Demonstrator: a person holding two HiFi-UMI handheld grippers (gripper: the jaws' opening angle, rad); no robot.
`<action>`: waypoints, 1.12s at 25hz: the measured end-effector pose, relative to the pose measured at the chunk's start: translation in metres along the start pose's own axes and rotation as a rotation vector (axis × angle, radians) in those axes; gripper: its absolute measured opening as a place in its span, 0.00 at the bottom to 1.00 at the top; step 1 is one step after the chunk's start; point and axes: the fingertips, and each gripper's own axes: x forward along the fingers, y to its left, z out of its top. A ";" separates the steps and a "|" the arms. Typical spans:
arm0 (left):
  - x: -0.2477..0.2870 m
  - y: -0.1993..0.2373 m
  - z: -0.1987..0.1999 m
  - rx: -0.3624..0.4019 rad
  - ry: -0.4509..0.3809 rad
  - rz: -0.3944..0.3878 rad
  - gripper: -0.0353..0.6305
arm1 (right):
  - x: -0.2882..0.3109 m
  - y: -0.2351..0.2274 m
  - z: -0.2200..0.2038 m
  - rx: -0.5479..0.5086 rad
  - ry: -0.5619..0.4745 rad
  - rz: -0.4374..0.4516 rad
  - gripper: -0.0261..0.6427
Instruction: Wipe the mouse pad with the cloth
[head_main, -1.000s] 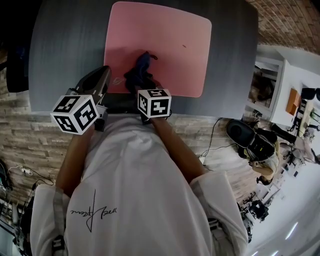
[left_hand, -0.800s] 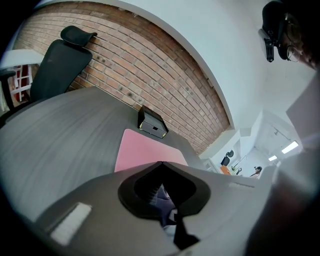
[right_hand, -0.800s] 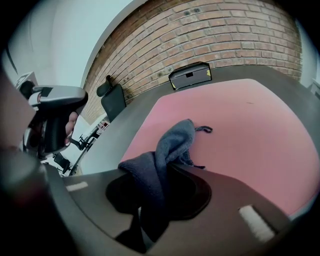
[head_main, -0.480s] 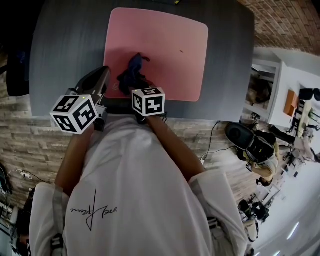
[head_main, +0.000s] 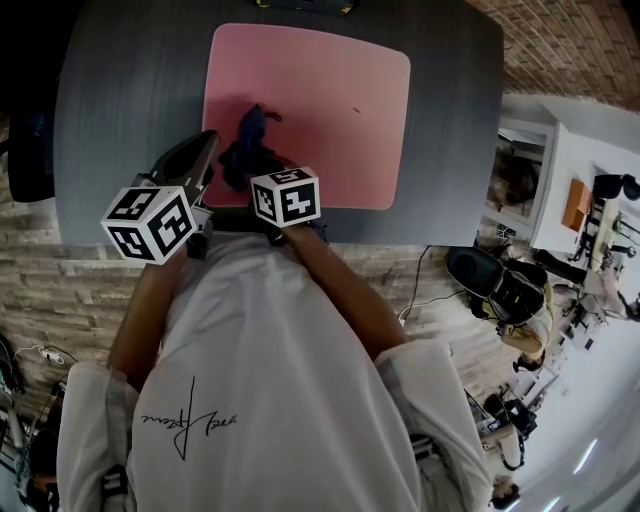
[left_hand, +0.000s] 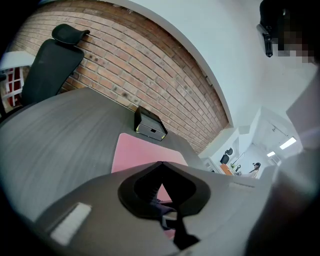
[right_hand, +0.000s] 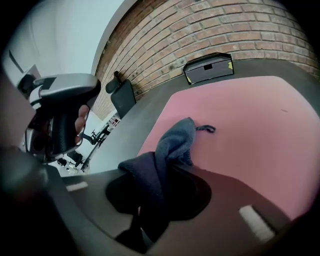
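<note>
Now — head view, pad: pink mouse pad (head_main: 330, 90) lies flat on the grey table (head_main: 130, 100). Rounded corners, one small dark speck (head_main: 355, 110) right of centre, otherwise plain.
Head view, cloth: dark blue cloth (head_main: 243, 140) sits bunched on the pad's near-left corner, with its long axis pointing away from the person.
Head view, grippers: right gripper (head_main: 250, 168) is at the cloth's near end. Left gripper (head_main: 207, 140) is just beside it at the pad's left edge; no contact visible.
Left gripper view, jaws: closed tip to tip, nothing pinched. The pad and a black box (left_hand: 150, 125) at the table's far edge show beyond.
Right gripper view, jaws: clamped on the cloth — folds rise up through them, and the free end with a small loop (right_hand: 212, 129) drapes forward onto the pad.
Right gripper view, cloth look: soft and crumpled into a ridge, not spread flat. Only a narrow strip seems to meet the pad.
Key relation: most of the pad stretches ahead and to the right of the right gripper, and the cloth's ridge lines up with its jaws.
Next move (judgement): probably a sweep rightward or away across the pad by the right hand. The left is nearer the left edge and could steady the pad.
Progress: can't tell how much is wiped.
</note>
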 end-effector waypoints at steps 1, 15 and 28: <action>0.002 0.000 0.000 -0.002 0.003 0.000 0.07 | 0.001 -0.001 0.003 0.000 0.002 0.002 0.17; -0.002 0.012 -0.002 -0.038 0.011 0.012 0.07 | 0.018 0.008 0.023 0.011 0.011 0.009 0.17; 0.005 0.016 0.000 -0.065 -0.001 0.027 0.07 | 0.017 -0.009 0.037 0.060 0.000 0.023 0.17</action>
